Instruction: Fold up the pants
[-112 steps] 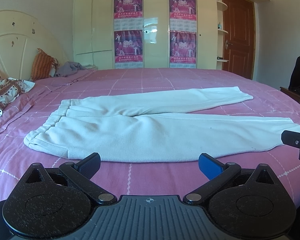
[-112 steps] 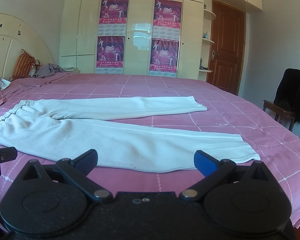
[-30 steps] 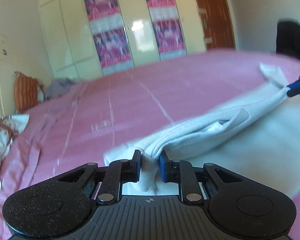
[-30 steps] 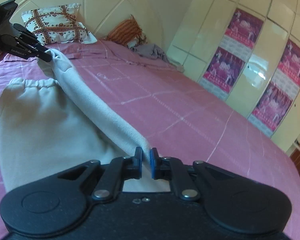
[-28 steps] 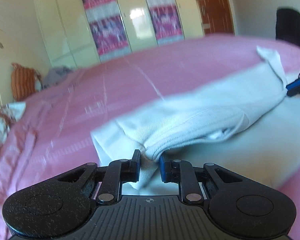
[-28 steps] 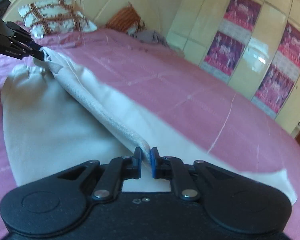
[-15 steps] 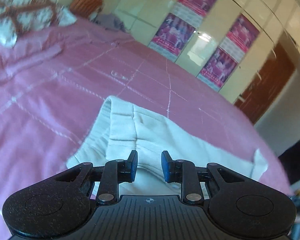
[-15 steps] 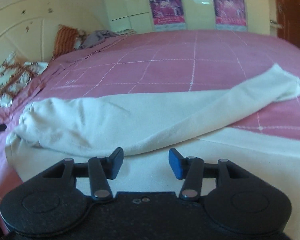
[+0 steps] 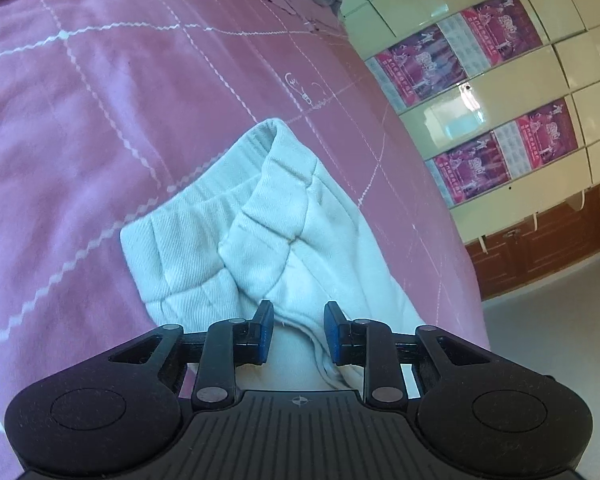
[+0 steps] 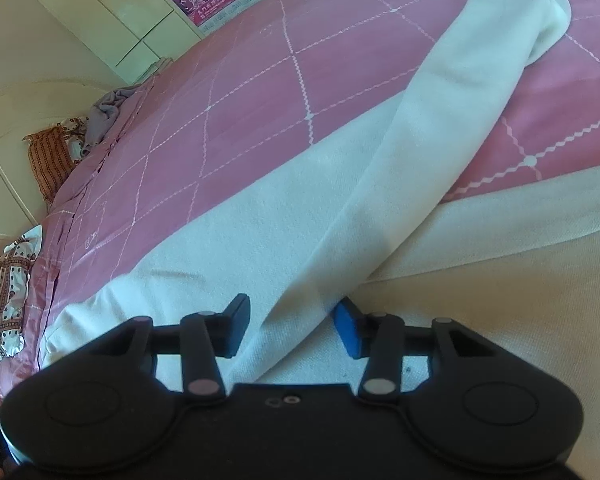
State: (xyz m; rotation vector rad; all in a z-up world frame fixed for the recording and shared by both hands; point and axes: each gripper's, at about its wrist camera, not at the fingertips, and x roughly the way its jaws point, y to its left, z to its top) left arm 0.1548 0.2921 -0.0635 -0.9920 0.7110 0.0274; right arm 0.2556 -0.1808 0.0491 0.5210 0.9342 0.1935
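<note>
White sweatpants lay on the pink bedspread, one leg askew. Both the left gripper and right gripper had fingers apart, holding nothing. Regripping one layer only would likely skew the fold.

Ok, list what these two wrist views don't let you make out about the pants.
- Left wrist: the pants show only the waistband end; the legs are cut off behind the left gripper.
- Right wrist: the right gripper body hides the near edge; the lower leg runs out of frame on the right.
- Right wrist: the cuff is too washed out by light to show detail.
- Neither view shows whether the legs lie aligned.
</note>
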